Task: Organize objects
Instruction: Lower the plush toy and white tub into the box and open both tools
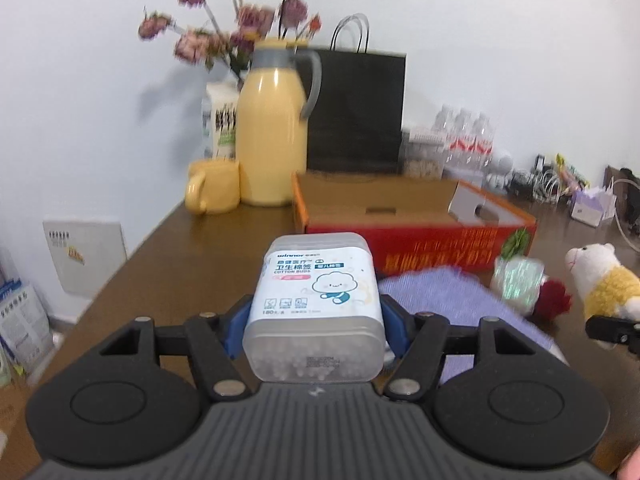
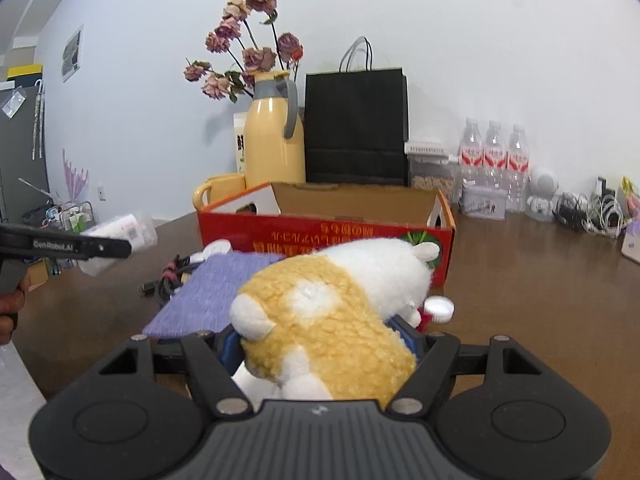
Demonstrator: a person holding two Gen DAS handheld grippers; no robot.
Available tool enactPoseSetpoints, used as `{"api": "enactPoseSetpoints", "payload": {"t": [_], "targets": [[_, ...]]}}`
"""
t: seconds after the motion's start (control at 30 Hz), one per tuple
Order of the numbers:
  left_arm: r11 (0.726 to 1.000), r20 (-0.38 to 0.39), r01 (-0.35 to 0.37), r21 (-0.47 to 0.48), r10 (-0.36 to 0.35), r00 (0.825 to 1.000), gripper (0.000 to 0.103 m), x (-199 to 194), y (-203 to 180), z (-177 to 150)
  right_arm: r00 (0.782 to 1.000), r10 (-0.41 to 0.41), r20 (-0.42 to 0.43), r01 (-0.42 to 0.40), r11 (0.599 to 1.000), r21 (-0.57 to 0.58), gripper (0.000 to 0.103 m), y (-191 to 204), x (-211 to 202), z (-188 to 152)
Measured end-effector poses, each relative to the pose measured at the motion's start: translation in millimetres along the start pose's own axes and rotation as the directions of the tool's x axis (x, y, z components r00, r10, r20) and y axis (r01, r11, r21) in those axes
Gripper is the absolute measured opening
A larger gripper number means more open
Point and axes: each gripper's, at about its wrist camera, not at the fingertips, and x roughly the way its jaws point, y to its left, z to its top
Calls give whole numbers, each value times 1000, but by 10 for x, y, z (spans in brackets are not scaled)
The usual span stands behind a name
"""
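Left wrist view: left gripper (image 1: 316, 316), tilted slightly downward above the table (image 1: 168, 264), clamped a cotton-bud box (image 1: 316, 300) between its pads. Right gripper (image 2: 320, 344) gripped a plush toy (image 2: 336, 312) before the cardboard box (image 2: 320, 236).

We see a cotton-bud box (image 1: 316, 304) of frosted, half-clear plastic with a smooth printed paper label. Our grippers look like matt black plastic with ribbed grey bodies and dull metal pins. The toy sheep (image 2: 340, 308) is nubbly, curly fleece in yellow and soft white plush. The purple mat (image 2: 216, 292) looks like coarse woven cloth. The table (image 2: 540, 300) is smooth brown wood with a faint sheen. The red box (image 2: 320, 236) is glossy printed card outside, raw matt cardboard inside. The yellow jug (image 2: 274, 140) is shiny, as is the mug (image 1: 212, 192). The black bag (image 2: 356, 128) is matt paper.
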Motion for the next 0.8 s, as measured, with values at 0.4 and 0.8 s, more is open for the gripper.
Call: {"api": "enactPoseSetpoints", "payload": {"t": [0.4, 0.8], "targets": [[999, 117, 23, 35, -26, 993, 66, 323, -386, 714, 990, 3, 142, 10, 995, -95, 71, -44, 453, 804], [1000, 101, -1, -23, 4, 995, 66, 1332, -606, 1155, 997, -6, 75, 11, 997, -71, 71, -316, 1711, 1356]]}}
